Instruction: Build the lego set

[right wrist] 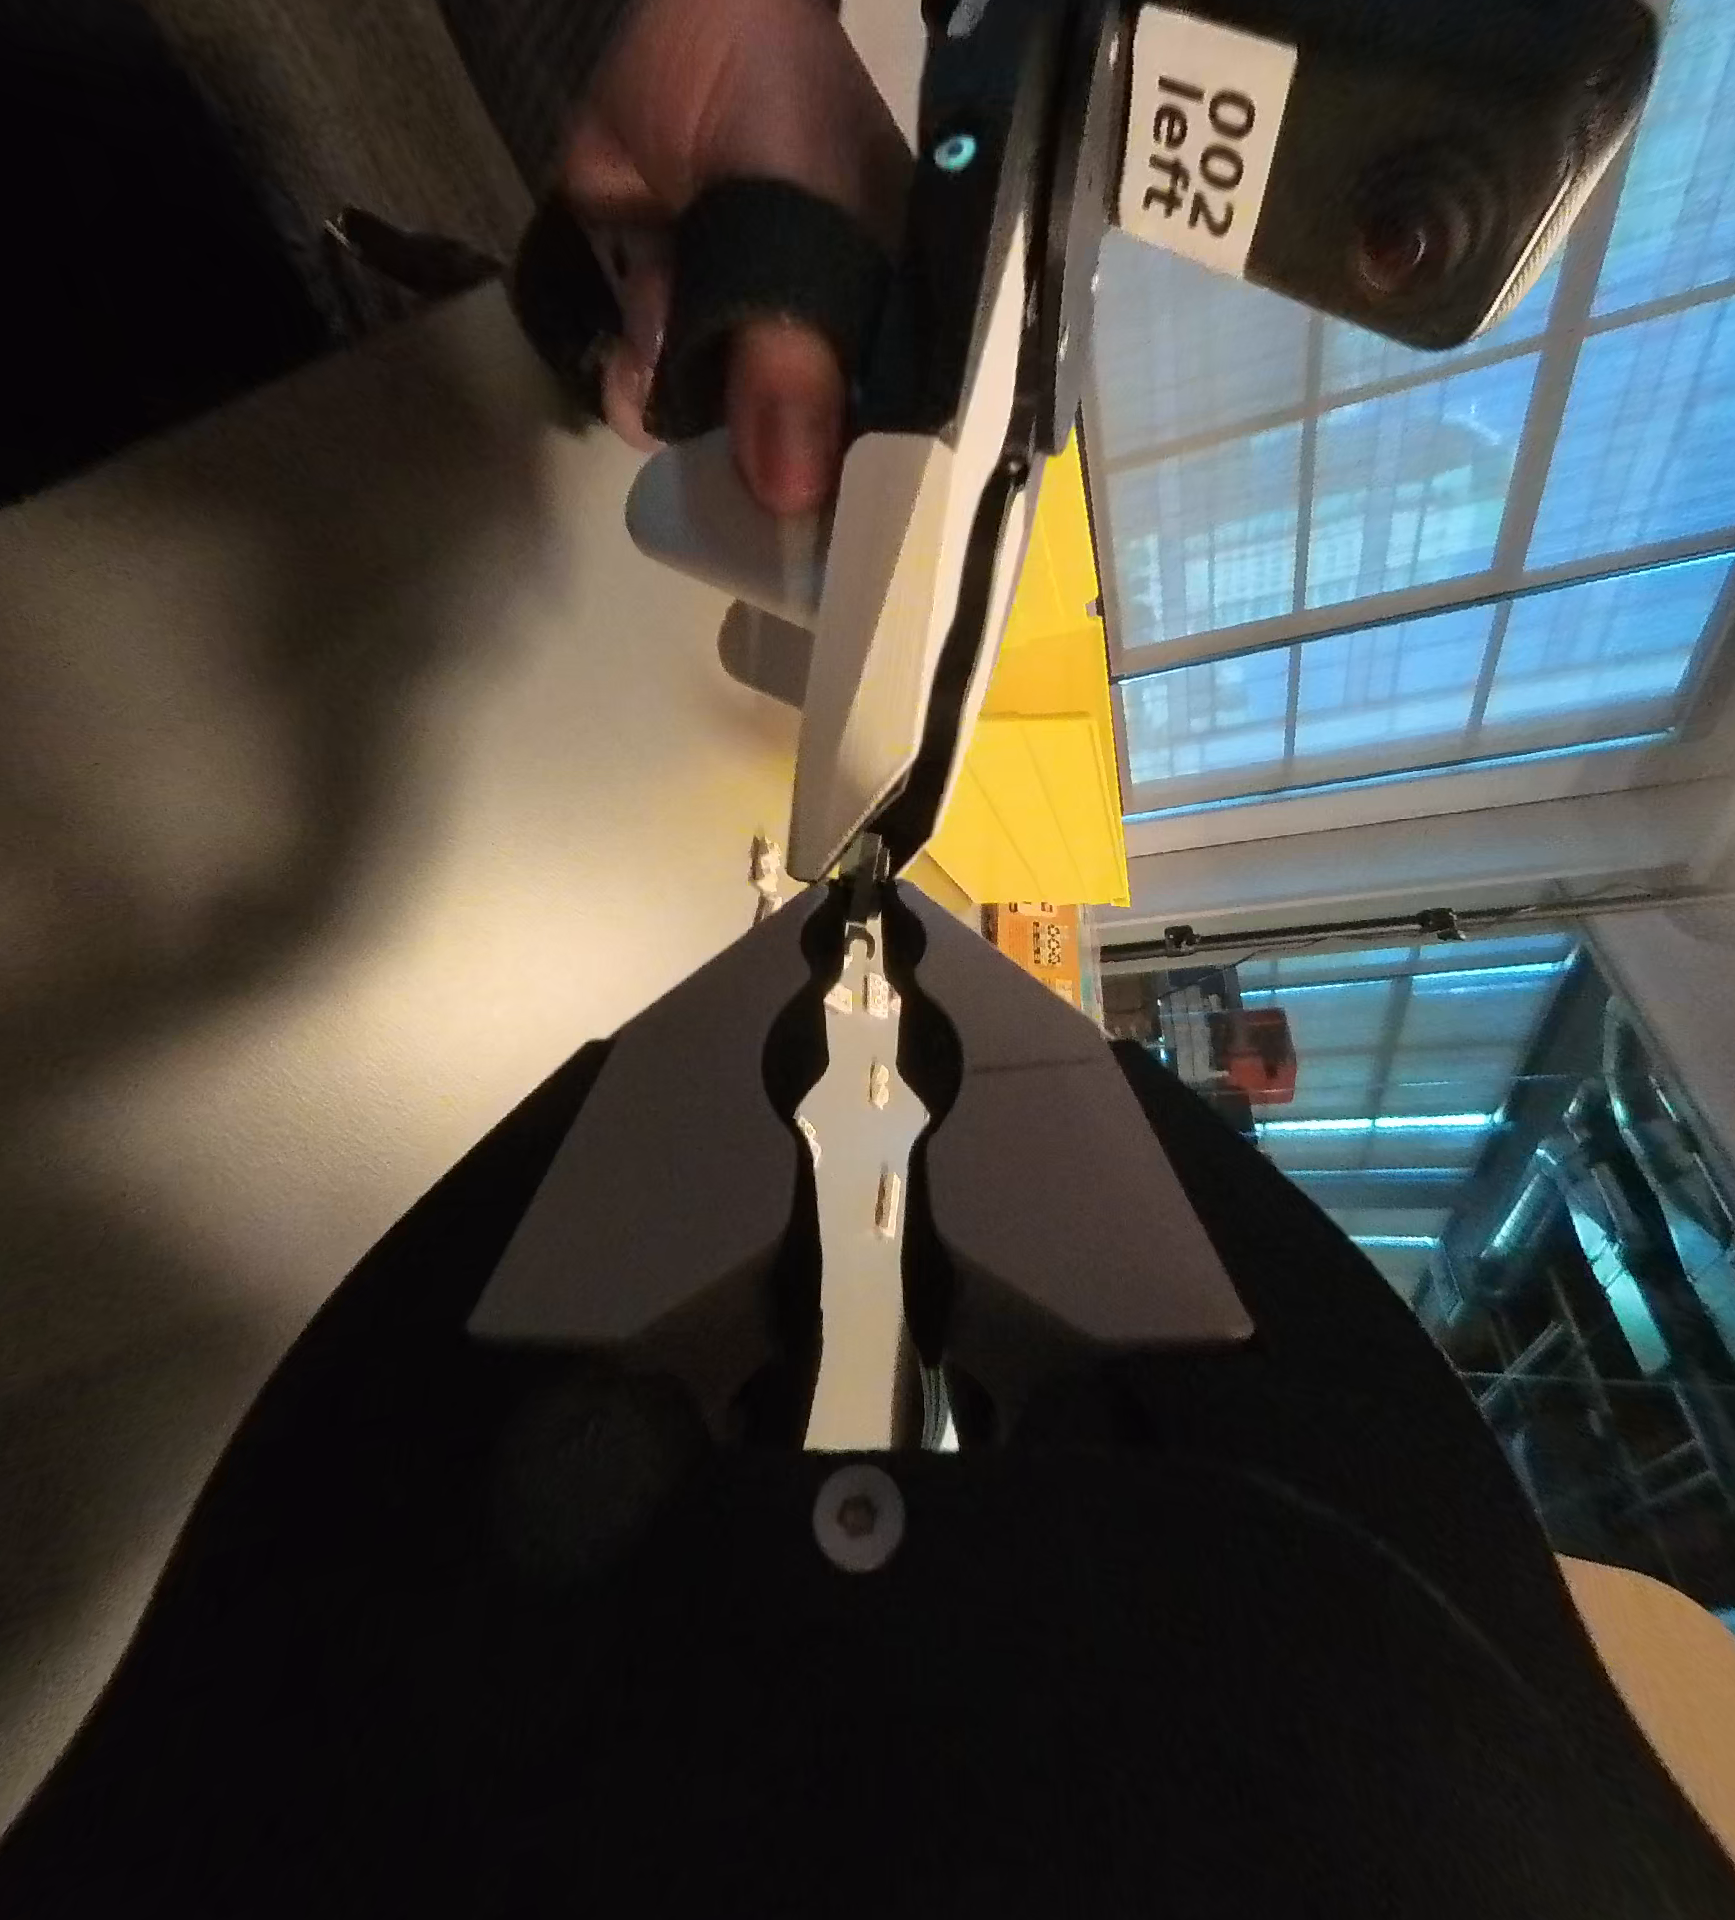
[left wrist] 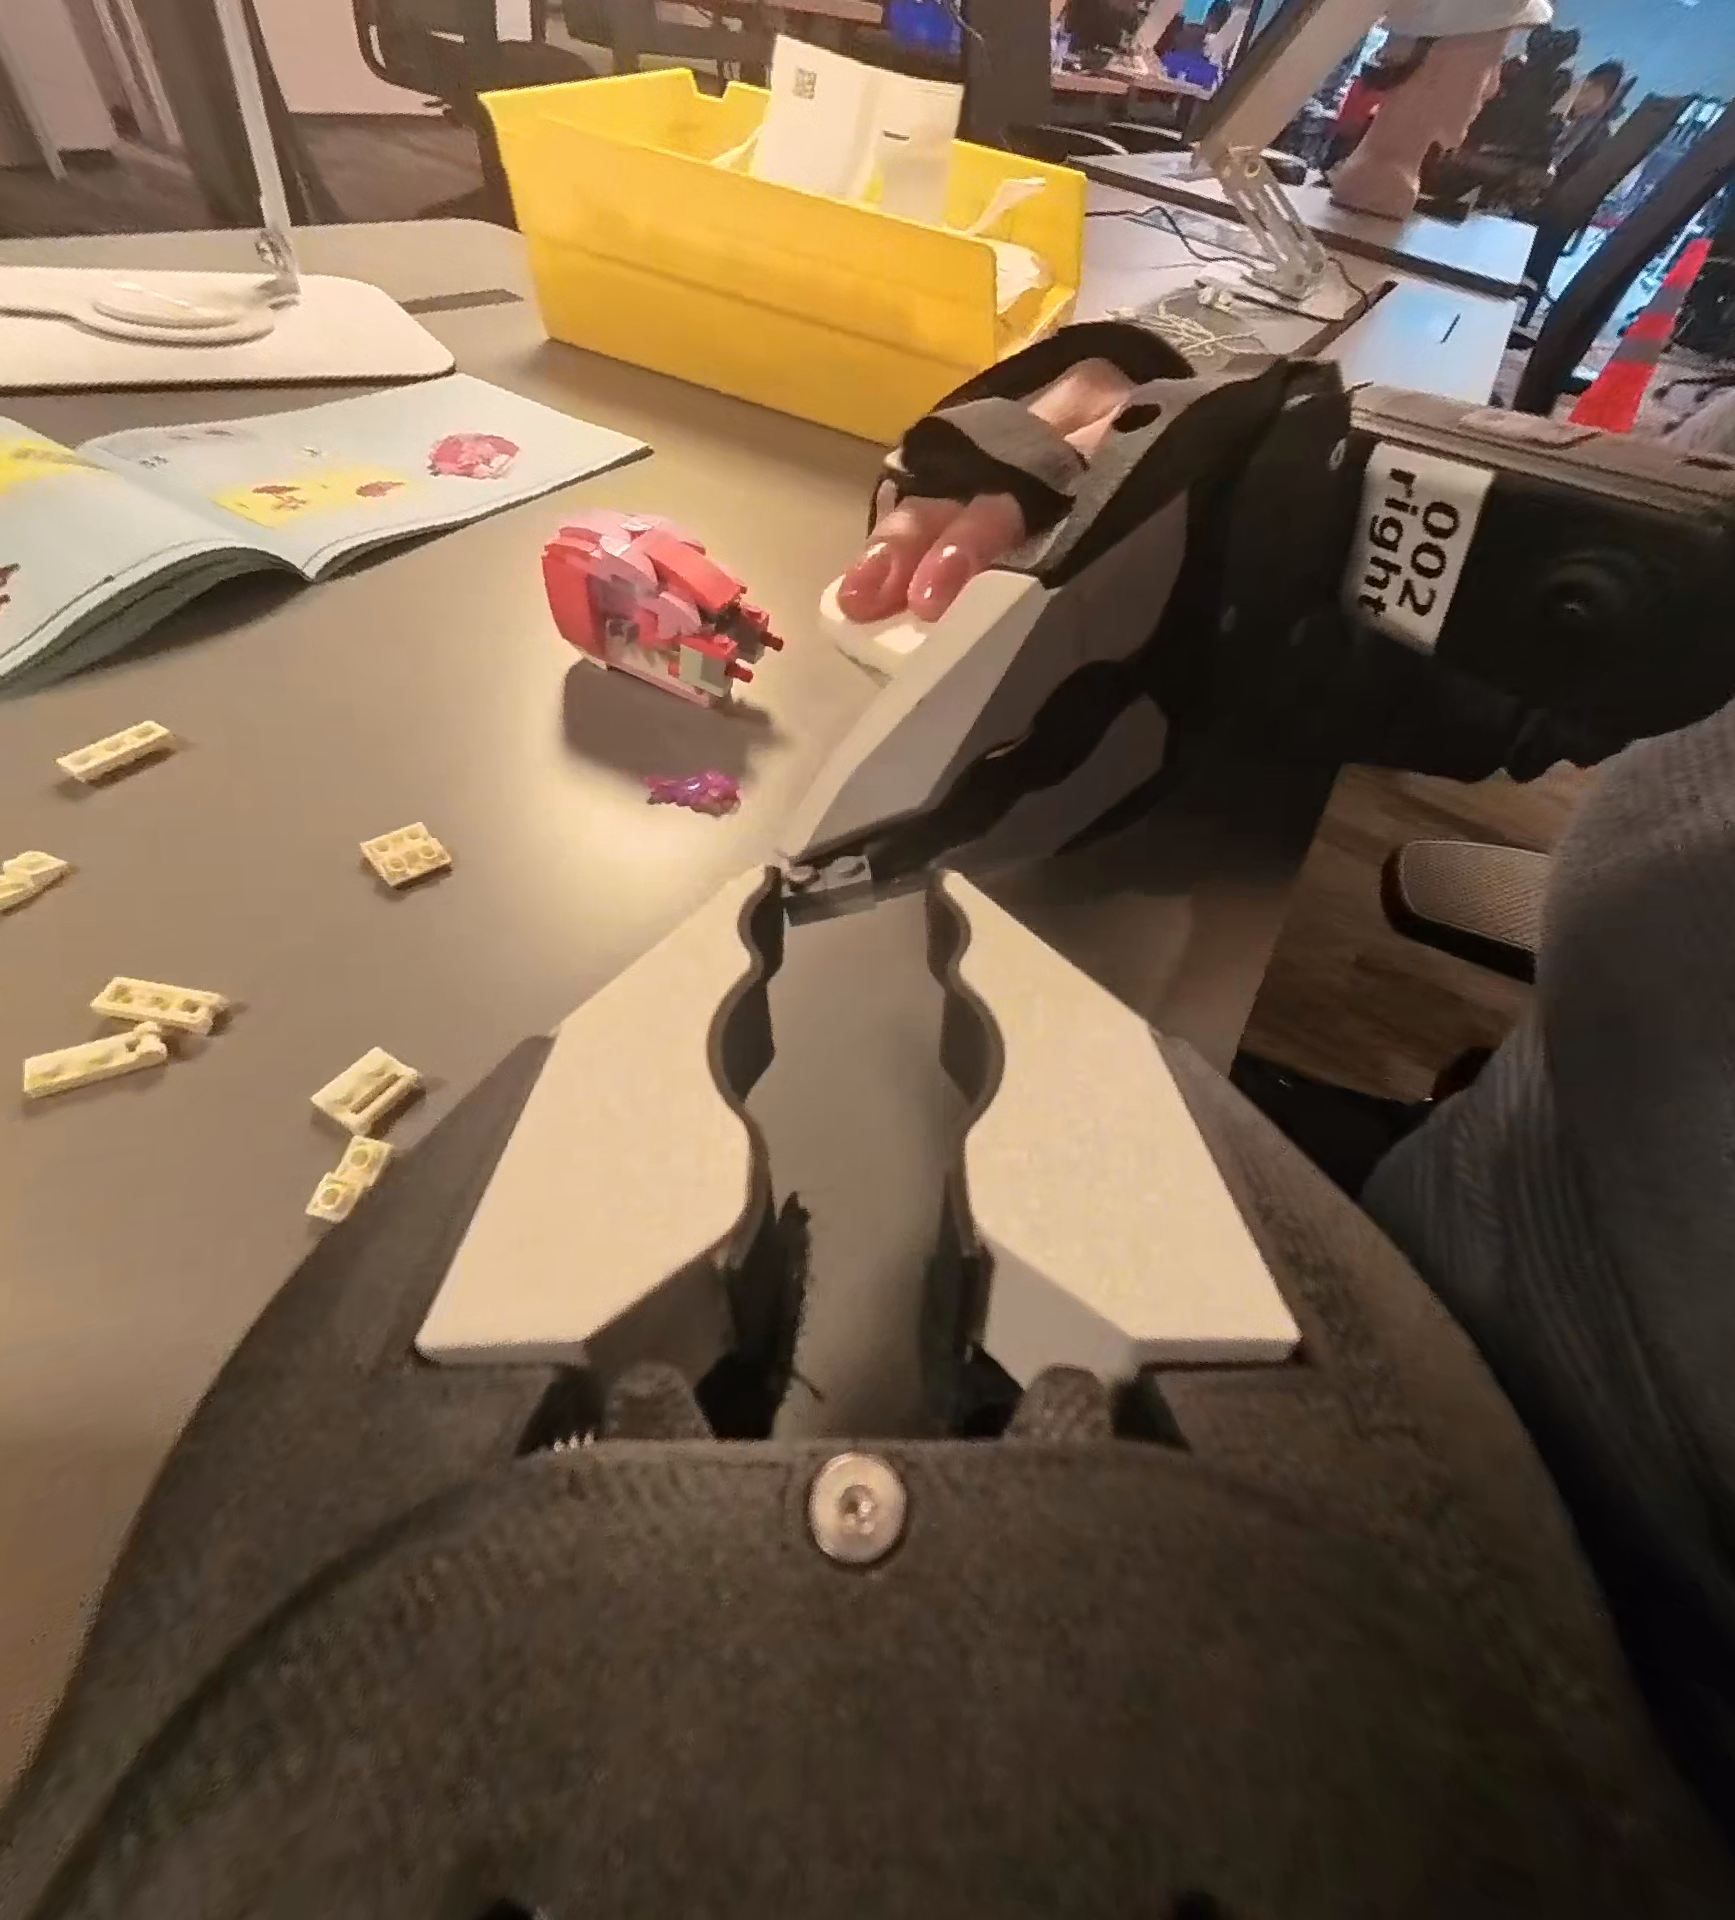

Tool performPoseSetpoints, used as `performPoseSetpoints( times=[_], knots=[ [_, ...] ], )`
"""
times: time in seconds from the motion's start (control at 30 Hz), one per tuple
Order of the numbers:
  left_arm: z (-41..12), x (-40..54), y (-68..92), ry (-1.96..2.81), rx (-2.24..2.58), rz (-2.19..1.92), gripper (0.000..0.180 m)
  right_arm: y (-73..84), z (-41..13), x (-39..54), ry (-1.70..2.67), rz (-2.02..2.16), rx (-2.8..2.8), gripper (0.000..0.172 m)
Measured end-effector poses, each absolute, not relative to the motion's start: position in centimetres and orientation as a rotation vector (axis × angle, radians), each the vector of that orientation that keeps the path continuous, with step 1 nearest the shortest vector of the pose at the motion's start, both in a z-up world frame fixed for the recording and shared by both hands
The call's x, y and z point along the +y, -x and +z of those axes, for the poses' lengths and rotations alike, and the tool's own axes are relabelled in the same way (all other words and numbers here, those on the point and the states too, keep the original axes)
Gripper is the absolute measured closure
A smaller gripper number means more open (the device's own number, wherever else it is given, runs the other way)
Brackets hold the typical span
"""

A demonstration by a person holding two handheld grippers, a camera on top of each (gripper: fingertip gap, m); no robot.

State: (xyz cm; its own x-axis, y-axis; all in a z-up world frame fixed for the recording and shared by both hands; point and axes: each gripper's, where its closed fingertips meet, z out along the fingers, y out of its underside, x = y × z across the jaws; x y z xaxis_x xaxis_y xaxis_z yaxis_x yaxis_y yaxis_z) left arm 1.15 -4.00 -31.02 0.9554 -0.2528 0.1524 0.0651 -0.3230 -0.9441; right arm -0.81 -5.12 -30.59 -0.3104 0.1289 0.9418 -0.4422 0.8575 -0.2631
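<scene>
A small grey studded plastic brick (left wrist: 832,886) is pinched in the clenched right hand-held gripper (right wrist: 861,914) above the tabletop (left wrist: 323,1299); the left hand-held gripper (left wrist: 858,894) stands released around it and should be closed squarely, without twisting

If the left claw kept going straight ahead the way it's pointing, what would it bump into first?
Probably the small grey brick pinched in the right claw, right at the left claw's open tips.

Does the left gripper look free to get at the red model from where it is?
Probably yes: the left gripper is open, the table toward the red model is bare, and the right gripper sits off to the side.
</scene>
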Motion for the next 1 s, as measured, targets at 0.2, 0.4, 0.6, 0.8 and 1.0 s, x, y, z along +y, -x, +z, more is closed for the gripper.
performPoseSetpoints(
  times=[0.2,0.4,0.6,0.8,1.0],
  knots=[
    [-31.3,-4.1,-1.0,1.896,0.123,-0.331,0.164,0.8,-30.3,-4.7,-0.14,0.642,-1.81,0.157],
    [-31.3,-4.4,-0.8,1.895,0.165,-0.275,0.164,0.3,-28.0,-1.6,0.115,0.877,-1.701,0.136],
    [-32.0,-4.3,-1.5,1.94,0.212,-0.312,0.164,-1.3,-21.3,9.2,0.578,0.98,-1.097,0.138],
    [-34.0,-3.4,-0.8,2.077,0.178,-0.268,0.164,-3.3,-22.0,16.8,0.879,0.877,-0.872,0.147],
    [-34.6,-3.2,-0.6,2.117,0.163,-0.265,0.164,-4.9,-22.8,19.3,0.98,0.703,-0.808,0.157]
  ],
)
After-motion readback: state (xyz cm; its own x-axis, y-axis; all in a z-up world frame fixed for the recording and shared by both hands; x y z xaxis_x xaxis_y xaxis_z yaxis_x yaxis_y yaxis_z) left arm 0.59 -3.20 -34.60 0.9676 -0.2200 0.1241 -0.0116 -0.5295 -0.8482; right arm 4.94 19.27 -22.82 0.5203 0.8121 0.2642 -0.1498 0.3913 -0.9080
